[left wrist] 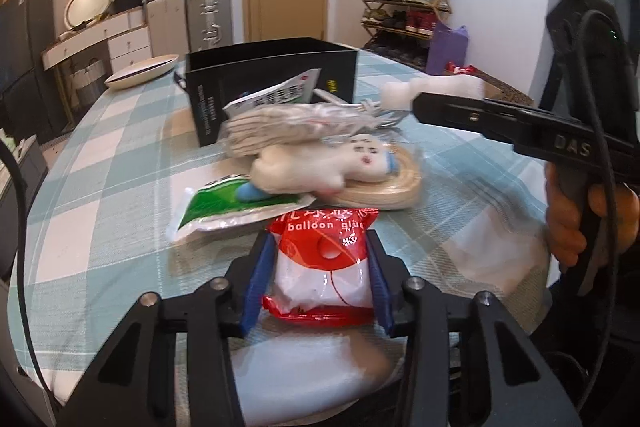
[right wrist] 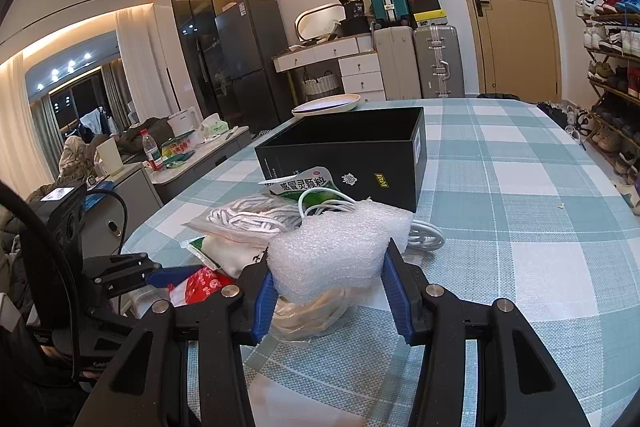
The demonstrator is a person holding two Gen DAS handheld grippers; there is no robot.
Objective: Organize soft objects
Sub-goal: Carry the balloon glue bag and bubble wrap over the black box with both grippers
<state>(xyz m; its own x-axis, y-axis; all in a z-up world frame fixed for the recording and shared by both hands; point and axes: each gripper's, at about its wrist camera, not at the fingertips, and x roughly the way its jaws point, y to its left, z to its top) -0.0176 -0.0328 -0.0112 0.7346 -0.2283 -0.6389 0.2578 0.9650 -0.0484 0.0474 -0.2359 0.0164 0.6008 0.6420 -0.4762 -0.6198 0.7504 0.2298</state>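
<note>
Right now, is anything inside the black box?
Cannot tell fully: the black box is open-topped, and the visible inside shows only dark walls; its floor is hidden.

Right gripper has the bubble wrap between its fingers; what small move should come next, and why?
Probably carry the bubble wrap forward over the open black box and release. The right gripper already clamps it above the pile, and the box stands just beyond, with nothing visible inside.

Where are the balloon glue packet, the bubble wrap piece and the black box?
balloon glue packet [left wrist: 324,259], left wrist view, white middle.
bubble wrap piece [right wrist: 336,247], right wrist view, front face.
black box [right wrist: 360,163], right wrist view, front wall.
</note>
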